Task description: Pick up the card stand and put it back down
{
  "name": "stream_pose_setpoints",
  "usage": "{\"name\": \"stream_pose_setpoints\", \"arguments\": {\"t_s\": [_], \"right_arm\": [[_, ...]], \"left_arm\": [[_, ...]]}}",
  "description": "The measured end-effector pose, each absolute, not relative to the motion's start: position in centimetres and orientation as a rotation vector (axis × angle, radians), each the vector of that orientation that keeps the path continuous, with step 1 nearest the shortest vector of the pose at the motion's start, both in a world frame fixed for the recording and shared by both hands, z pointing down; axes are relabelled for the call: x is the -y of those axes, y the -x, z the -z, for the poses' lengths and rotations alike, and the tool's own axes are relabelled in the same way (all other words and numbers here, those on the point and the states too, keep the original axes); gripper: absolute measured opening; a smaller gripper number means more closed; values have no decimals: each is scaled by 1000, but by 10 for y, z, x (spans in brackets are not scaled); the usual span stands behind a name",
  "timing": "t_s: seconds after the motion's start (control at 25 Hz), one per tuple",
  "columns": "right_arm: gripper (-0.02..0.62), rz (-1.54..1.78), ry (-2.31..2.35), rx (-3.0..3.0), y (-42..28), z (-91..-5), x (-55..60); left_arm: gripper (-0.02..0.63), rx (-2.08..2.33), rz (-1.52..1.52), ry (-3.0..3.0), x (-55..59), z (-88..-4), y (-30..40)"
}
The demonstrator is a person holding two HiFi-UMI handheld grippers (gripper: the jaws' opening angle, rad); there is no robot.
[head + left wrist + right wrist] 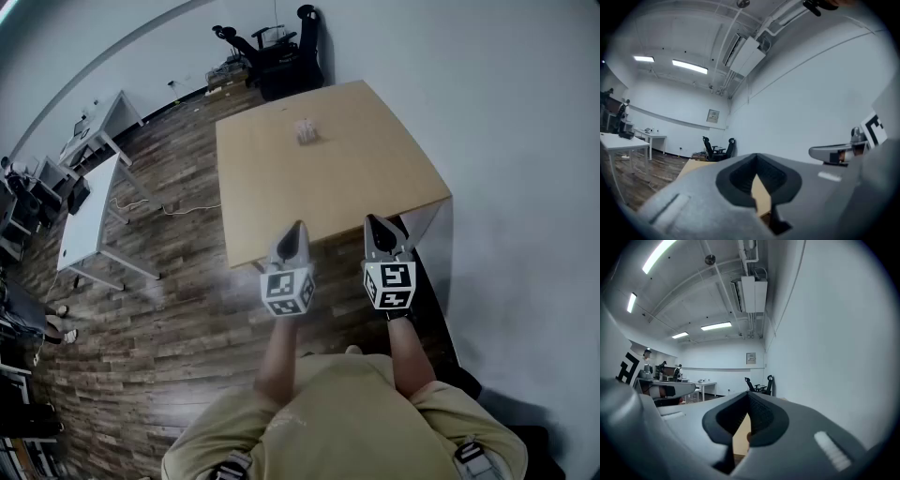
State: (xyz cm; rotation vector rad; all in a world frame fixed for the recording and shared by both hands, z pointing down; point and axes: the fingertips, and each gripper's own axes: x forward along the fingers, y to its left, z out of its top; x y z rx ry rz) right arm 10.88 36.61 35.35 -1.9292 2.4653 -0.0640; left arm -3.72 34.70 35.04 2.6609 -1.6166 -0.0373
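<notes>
While standing short of the near edge, held both tools level and side by side above the brown plank floor (159,309), probably as a ready pose before any reach. Held the left tongs (298,228) pressed together on nothing, and the right tongs (376,222) likewise closed and empty, with the tips just over the near edge of the pale square wooden table (281,206). Found the small pale card stand (307,131) toward the far side of that table, well apart from both tongs and too small to read in detail. Judged the task not begun: called for a forward reach and a spreading of one pair before any pinch. Beyond the table, saw black office chairs (272,47) parked against the white wall (487,112), out of the way.
</notes>
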Motion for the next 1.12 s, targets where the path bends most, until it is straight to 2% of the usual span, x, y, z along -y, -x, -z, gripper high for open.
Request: {"name": "stream_pose_setpoints", "arguments": {"t_s": [0.28,0.64,0.88,1.12], "right_arm": [[6,117,1911,-2460,-138,-370,-357],[6,222,1842,-2451,-137,-387,-330],[6,239,1833,-2500,-111,-414,-260],[6,194,1877,-2515,-96,-406,-164]], "left_arm": [[3,1616,14,-2639,-340,-365,7],[3,1651,-20,-2557,-316,-387,18],[3,1631,13,-2538,-245,-408,33],[3,1601,47,-2570,-144,-407,40]]}}
